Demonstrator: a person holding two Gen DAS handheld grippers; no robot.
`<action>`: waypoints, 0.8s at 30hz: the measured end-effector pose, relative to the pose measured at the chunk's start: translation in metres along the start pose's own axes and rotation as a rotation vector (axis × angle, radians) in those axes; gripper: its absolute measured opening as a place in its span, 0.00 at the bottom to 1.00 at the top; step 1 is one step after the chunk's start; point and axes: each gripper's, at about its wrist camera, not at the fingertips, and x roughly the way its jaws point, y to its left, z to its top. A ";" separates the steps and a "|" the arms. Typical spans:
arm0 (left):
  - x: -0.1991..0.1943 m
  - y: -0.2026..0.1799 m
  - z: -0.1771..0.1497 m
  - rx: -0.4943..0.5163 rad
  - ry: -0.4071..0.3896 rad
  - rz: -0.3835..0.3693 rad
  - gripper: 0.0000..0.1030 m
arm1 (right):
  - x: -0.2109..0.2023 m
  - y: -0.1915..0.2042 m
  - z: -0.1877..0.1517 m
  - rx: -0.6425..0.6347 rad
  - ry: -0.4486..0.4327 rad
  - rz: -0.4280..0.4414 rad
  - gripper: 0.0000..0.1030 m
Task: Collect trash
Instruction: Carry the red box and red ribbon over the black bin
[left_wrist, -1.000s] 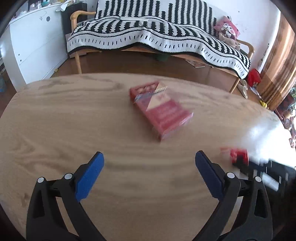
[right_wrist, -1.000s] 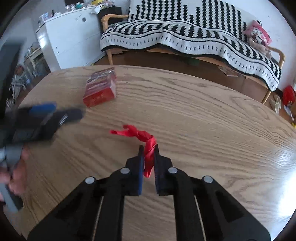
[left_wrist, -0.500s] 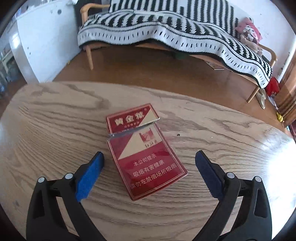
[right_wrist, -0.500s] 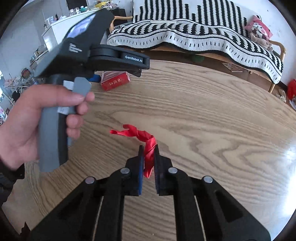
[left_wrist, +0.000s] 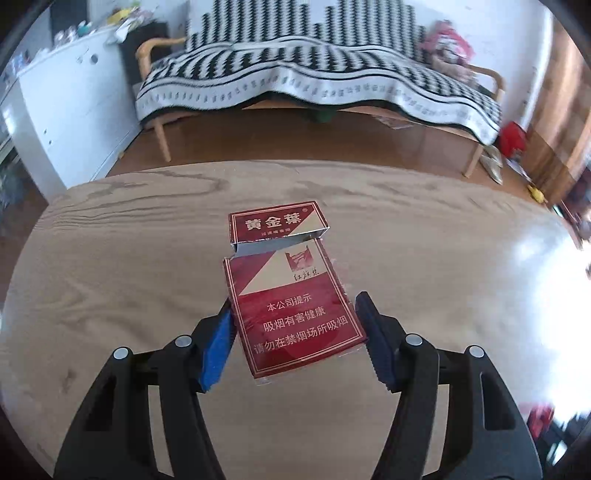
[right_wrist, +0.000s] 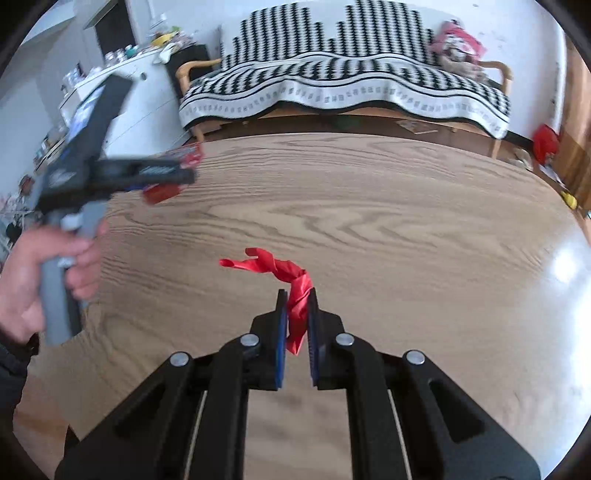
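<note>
Your left gripper (left_wrist: 295, 328) has been closing on the red cardboard cigarette pack (left_wrist: 291, 295), lid open, so it could twist out over the wooden surface (left_wrist: 110, 277). Right gripper (right_wrist: 297, 314) is clamped on the red plastic scrap (right_wrist: 291, 280).

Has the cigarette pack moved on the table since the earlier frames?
Yes. A second ago it lay flat mid-table ahead of the open left tongs; now the cigarette pack sits gripped between their closing pads, apparently raised off the table, lid hanging open.
</note>
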 end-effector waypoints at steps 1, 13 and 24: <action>-0.011 -0.003 -0.008 0.020 -0.002 -0.018 0.60 | -0.010 -0.005 -0.006 0.015 -0.005 -0.011 0.10; -0.161 -0.100 -0.118 0.302 -0.123 -0.258 0.60 | -0.171 -0.104 -0.139 0.298 -0.094 -0.208 0.10; -0.220 -0.313 -0.255 0.663 -0.072 -0.631 0.60 | -0.317 -0.206 -0.307 0.631 -0.146 -0.485 0.10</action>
